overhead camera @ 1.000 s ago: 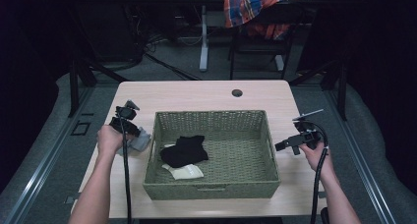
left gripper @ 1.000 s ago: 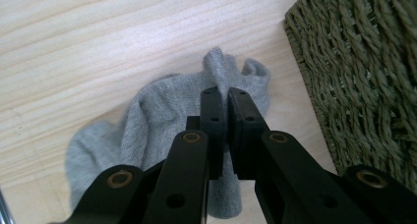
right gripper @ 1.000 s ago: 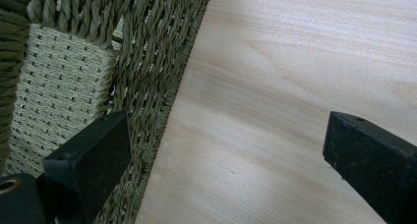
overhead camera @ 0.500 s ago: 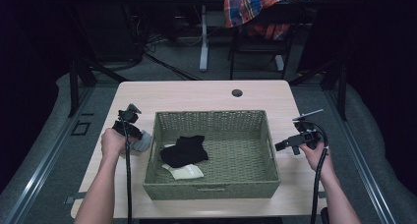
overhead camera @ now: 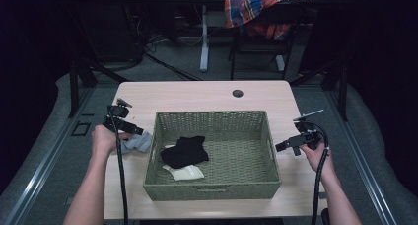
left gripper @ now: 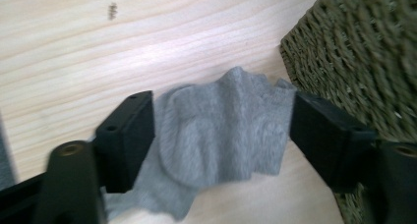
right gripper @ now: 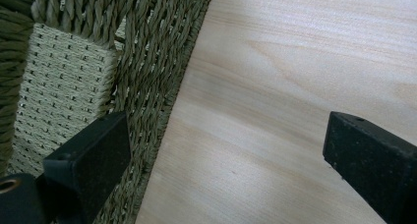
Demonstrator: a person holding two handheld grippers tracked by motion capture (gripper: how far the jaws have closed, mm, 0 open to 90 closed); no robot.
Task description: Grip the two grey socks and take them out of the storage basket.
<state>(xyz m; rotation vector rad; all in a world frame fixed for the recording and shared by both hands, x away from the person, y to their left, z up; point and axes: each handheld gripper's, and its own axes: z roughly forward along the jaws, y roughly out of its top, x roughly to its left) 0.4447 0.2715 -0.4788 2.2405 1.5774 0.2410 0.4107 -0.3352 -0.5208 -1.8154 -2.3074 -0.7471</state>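
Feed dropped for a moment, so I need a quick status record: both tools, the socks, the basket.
left tool: open, jaws on either side of the grey sock, not closed on it
grey sock: crumpled on the table, just outside the basket's left wall
right tool: open, nothing between its jaws, above bare table right of the basket
basket: green woven, mid-table
black sock: inside the basket, left part
white sock: inside the basket, nearer the front wall, partly under the black sock
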